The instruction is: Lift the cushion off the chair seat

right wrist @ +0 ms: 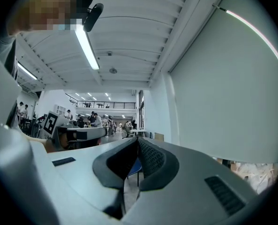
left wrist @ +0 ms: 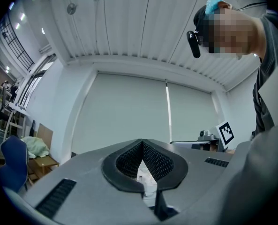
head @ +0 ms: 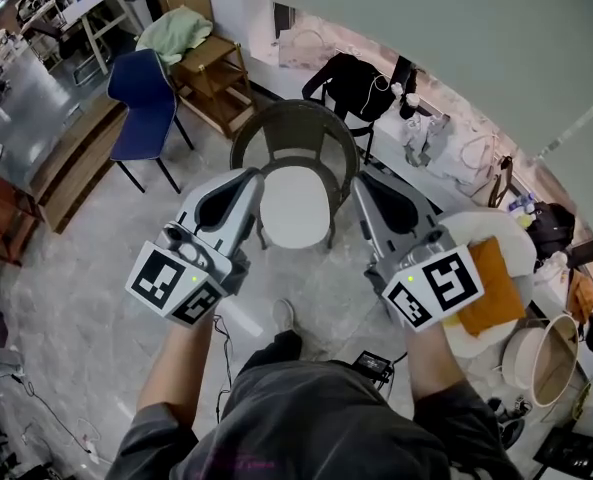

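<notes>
A dark wicker chair (head: 294, 138) stands on the floor ahead of me, with a round white cushion (head: 296, 206) lying on its seat. In the head view my left gripper (head: 253, 178) is raised at the chair's left side and my right gripper (head: 360, 181) at its right side, both above the seat and apart from the cushion. Each one's jaws are pressed together with nothing between them, as the left gripper view (left wrist: 142, 143) and the right gripper view (right wrist: 138, 139) also show. Both point roughly level, toward walls and ceiling.
A blue chair (head: 141, 103) and a wooden stand (head: 214, 83) with a green cloth (head: 176, 30) are at the back left. A black garment (head: 361, 83) hangs behind the wicker chair. An orange cushion (head: 493, 288) on a white seat and a round basket (head: 541, 358) are at right.
</notes>
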Tool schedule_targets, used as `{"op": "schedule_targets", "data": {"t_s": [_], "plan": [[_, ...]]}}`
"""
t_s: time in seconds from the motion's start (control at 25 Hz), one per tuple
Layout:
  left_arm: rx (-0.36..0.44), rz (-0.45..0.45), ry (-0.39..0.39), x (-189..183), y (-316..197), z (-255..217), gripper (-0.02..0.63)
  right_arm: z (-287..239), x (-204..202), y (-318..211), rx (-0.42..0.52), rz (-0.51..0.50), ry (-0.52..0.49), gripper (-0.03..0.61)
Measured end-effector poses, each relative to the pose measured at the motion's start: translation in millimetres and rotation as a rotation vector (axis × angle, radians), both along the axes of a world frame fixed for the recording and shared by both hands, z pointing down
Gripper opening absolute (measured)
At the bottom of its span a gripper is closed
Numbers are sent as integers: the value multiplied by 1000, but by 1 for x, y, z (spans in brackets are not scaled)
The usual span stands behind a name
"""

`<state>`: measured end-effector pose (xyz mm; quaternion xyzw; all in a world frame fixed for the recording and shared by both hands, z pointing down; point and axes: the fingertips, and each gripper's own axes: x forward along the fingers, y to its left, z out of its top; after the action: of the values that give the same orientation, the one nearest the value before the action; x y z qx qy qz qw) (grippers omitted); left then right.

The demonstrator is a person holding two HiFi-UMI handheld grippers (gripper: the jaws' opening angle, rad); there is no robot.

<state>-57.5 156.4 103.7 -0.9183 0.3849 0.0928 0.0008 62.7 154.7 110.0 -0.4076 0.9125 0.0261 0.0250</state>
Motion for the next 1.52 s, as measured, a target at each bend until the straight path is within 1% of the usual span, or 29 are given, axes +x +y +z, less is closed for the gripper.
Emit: {"op": "schedule_targets", "data": {"t_s": [0.48, 0.72, 0.96, 1.16, 1.52], "plan": [[-13, 25, 12, -52, -72, 2, 9, -2, -54, -68, -9, 27, 16, 14], [-16, 32, 8, -64, -99, 6, 9, 2, -65, -91, -11, 40, 16, 14], [-26, 38, -3, -67, -123, 16, 9, 10, -67, -114, -19, 48, 15, 14], [-52, 39, -7, -61, -149, 27, 9, 20, -61, -141, -41, 50, 15, 14], [-129, -3, -17, -42, -227, 66, 9, 58, -43, -223, -111, 11, 27, 14]]}}
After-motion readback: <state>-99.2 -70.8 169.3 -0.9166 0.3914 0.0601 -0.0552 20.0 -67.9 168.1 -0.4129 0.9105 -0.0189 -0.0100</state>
